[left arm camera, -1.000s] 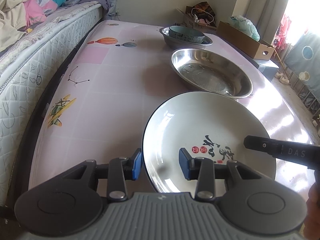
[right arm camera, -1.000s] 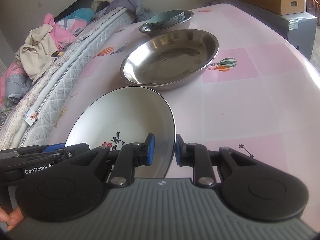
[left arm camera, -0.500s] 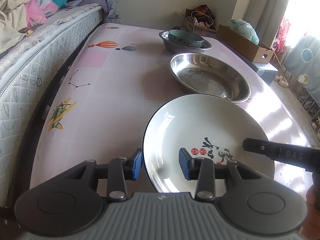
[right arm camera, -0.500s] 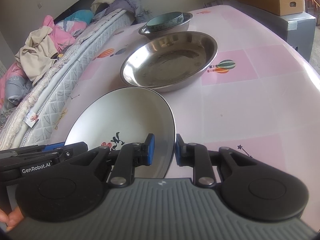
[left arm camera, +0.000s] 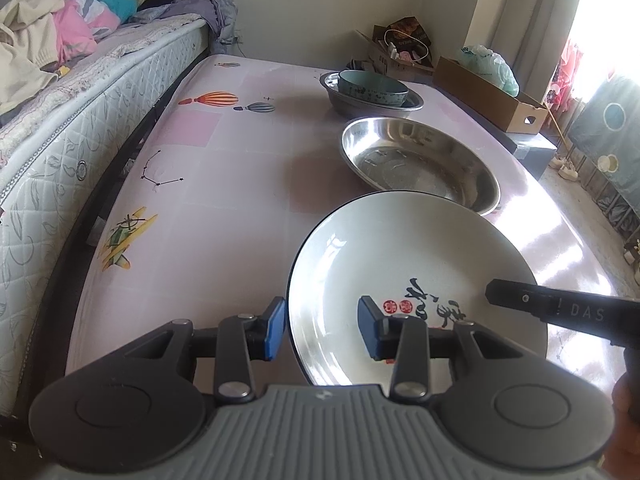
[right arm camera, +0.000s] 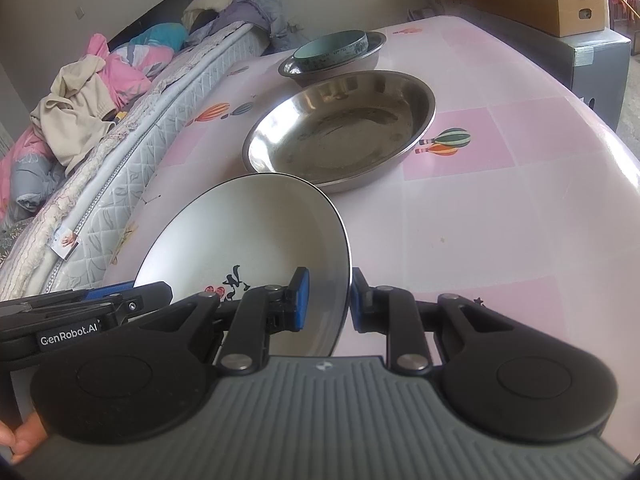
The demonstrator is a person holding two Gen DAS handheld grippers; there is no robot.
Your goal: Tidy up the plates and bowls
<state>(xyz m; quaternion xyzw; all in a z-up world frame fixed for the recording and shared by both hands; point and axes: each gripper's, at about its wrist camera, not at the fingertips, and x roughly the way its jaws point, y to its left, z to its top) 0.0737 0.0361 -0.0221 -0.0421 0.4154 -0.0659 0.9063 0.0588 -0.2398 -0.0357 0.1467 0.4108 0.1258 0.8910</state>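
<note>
A white plate with black calligraphy (left arm camera: 404, 256) is held over the pink table, near side. My left gripper (left arm camera: 322, 330) straddles its left rim with its jaws wide apart, not pressing it. My right gripper (right arm camera: 326, 300) is shut on the plate's right rim (right arm camera: 340, 264). Beyond the plate stands a wide steel basin (left arm camera: 420, 160), also seen in the right wrist view (right arm camera: 344, 128). Behind it a smaller steel bowl (left arm camera: 372, 100) holds a teal bowl (left arm camera: 372, 86); the pair also shows in the right wrist view (right arm camera: 332, 54).
A mattress piled with clothes (left arm camera: 60, 92) runs along the table's left edge. A cardboard box (left arm camera: 492, 96) sits on a low cabinet past the far right corner. The table (left arm camera: 208, 208) carries printed balloons and a plane.
Both grippers and the plate have drawn back and risen a little, so the basin and bowls look farther off. The grips are unchanged.
</note>
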